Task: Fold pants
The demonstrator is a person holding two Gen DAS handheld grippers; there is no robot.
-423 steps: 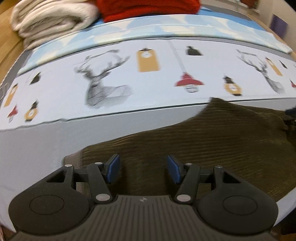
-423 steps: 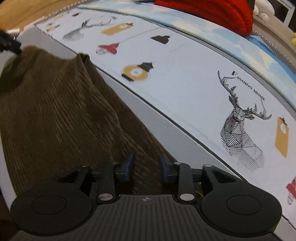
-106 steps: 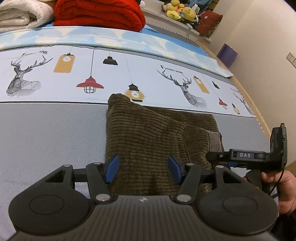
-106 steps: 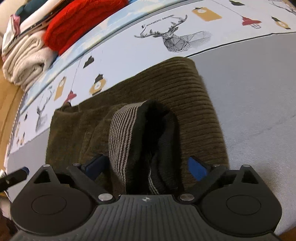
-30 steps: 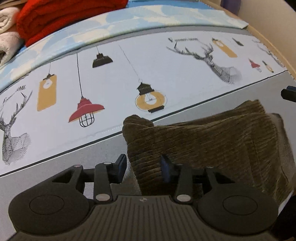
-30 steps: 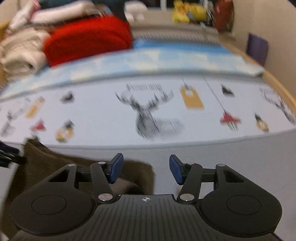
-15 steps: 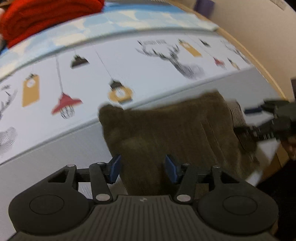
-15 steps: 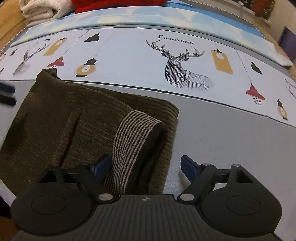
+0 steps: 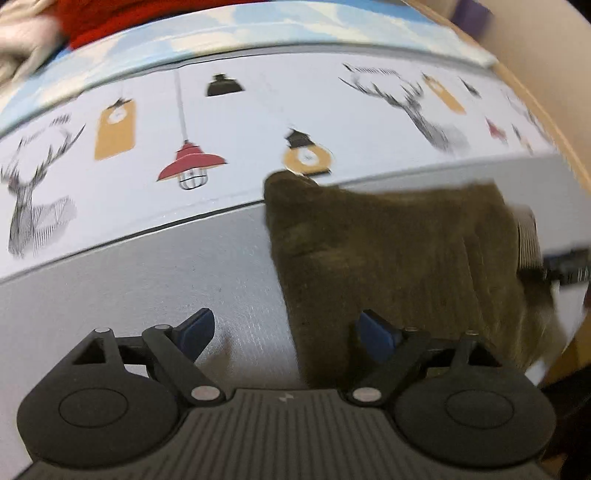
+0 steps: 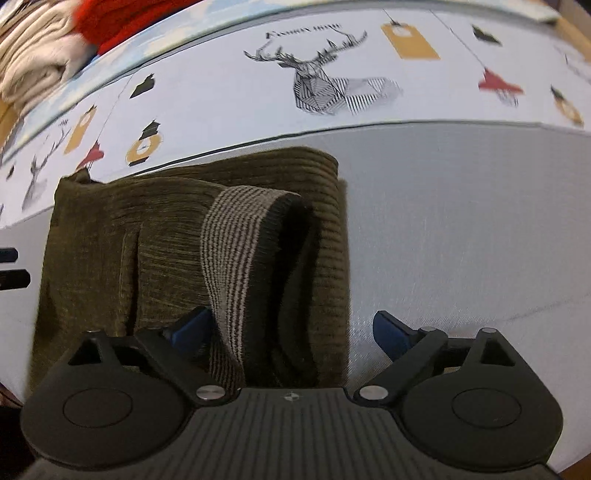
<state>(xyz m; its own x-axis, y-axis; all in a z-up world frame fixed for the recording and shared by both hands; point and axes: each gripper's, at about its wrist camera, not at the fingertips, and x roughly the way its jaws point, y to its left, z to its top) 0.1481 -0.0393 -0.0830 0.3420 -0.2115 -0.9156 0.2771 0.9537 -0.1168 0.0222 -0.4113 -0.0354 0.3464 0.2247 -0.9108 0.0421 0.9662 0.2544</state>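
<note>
The olive corduroy pants (image 9: 399, 258) lie folded into a thick rectangle on the grey part of the bed cover (image 9: 147, 295). Their striped waistband (image 10: 236, 258) gapes open at the right end, dark inside. My left gripper (image 9: 284, 332) hangs over the left edge of the bundle; its jaws are opening and the blue pads press on nothing. My right gripper (image 10: 291, 332) straddles the waistband end (image 10: 288, 266); its jaws are opening wide and stand clear of the cloth. The left gripper's fingertips (image 10: 14, 278) show at the left edge of the right wrist view.
A printed sheet with deer and lamps (image 9: 184, 122) runs behind the pants. Red (image 10: 122, 18) and cream (image 10: 33, 70) folded blankets are stacked at the far side. A wooden bed rim (image 9: 543, 110) borders the right. The bed's near edge lies just below the pants.
Both grippers have opened wide and let go of the pants. The right gripper has tipped down and dropped over the waistband end. The left gripper has shifted left, off the bundle's edge.
</note>
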